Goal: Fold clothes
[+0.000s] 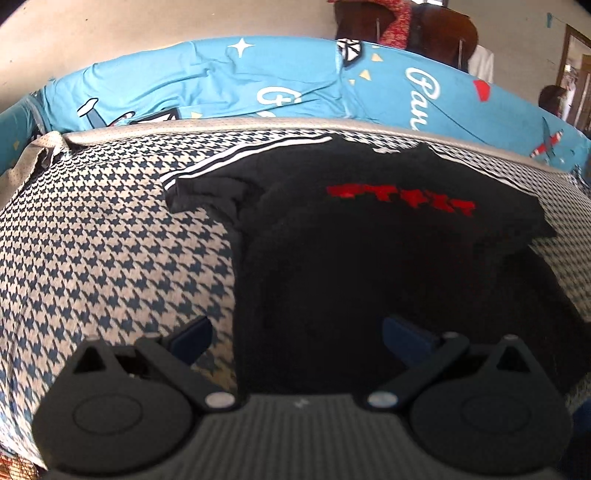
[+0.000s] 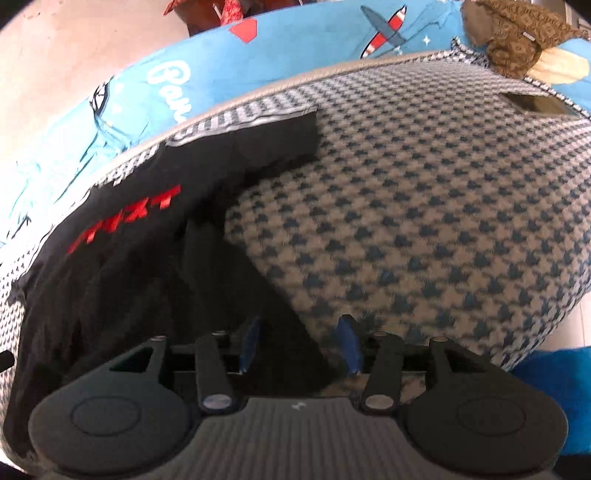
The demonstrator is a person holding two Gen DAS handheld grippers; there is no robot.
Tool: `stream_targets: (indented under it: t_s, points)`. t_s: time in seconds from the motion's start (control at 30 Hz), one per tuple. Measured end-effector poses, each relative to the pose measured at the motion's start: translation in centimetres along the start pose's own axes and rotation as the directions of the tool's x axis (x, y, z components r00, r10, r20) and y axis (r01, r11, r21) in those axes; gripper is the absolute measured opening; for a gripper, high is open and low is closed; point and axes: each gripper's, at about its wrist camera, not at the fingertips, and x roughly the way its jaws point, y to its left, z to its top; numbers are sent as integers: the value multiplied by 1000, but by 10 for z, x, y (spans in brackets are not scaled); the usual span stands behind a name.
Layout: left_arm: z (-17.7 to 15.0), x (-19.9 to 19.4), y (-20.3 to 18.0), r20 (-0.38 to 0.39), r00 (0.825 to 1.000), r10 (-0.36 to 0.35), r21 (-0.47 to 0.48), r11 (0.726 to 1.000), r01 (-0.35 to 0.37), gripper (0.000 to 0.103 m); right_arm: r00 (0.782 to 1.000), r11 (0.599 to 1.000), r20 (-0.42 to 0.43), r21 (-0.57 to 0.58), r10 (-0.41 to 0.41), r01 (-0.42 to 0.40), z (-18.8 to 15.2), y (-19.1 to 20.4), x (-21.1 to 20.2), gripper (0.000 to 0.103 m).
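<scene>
A black T-shirt [image 1: 369, 258] with red lettering and white sleeve stripes lies spread on a houndstooth mattress [image 1: 110, 240]. My left gripper [image 1: 299, 336] hangs open over the shirt's near left edge, one blue finger over the mattress, the other over black cloth. In the right wrist view the same black T-shirt [image 2: 147, 240] fills the left side, its sleeve pointing to the upper right. My right gripper [image 2: 299, 341] is open at the shirt's right hem edge, which runs between its fingers; nothing is clamped.
A blue printed sheet [image 1: 258, 85] runs along the far side of the mattress. A brown knitted item [image 2: 517, 37] sits at the mattress's far right corner. Dark wooden furniture [image 1: 424, 26] stands against the wall behind. Bare mattress [image 2: 424, 221] lies right of the shirt.
</scene>
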Motion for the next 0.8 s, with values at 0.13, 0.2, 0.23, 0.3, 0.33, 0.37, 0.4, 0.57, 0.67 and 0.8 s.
stream_targets:
  t_s: [0.13, 0.2, 0.23, 0.3, 0.33, 0.37, 0.4, 0.57, 0.67, 0.8]
  points:
    - [-11, -6, -4, -3, 1000, 1, 19, 1000, -1, 103, 998, 995, 24, -80, -51, 52, -9, 17, 3, 47]
    - [-16, -8, -5, -6, 1000, 5, 27, 1000, -4, 103, 997, 990, 42, -123, -70, 75, -13, 26, 3, 25]
    - [-17, -7, -4, -10, 1000, 12, 26, 1000, -12, 103, 996, 988, 50, -135, -68, 74, -15, 29, 2, 11]
    - [-19, -6, -2, -17, 999, 27, 24, 999, -26, 103, 996, 985, 67, -157, -65, 75, -18, 33, -1, 6]
    - [-19, -5, -1, -20, 999, 34, 24, 999, -34, 103, 993, 987, 87, -129, -82, 93, -19, 30, -5, 5]
    - [-19, -5, 1, -22, 999, 40, 22, 999, -40, 103, 989, 989, 107, -100, -99, 110, -20, 27, -10, 5]
    - [-19, -5, 2, -24, 999, 45, 21, 999, -45, 103, 985, 989, 128, -70, -118, 127, -21, 24, -14, 5]
    - [-21, -4, 8, -35, 997, 70, 15, 997, -69, 103, 939, 965, 225, 70, -261, 251, -29, 10, -42, 5]
    - [-22, -4, 11, -37, 996, 86, 5, 996, -86, 103, 897, 923, 214, 78, -386, 378, -34, 10, -41, 7]
    - [-22, -8, 17, -29, 996, 87, -14, 996, -88, 103, 897, 938, 274, 106, -346, 329, -33, 11, -54, 26]
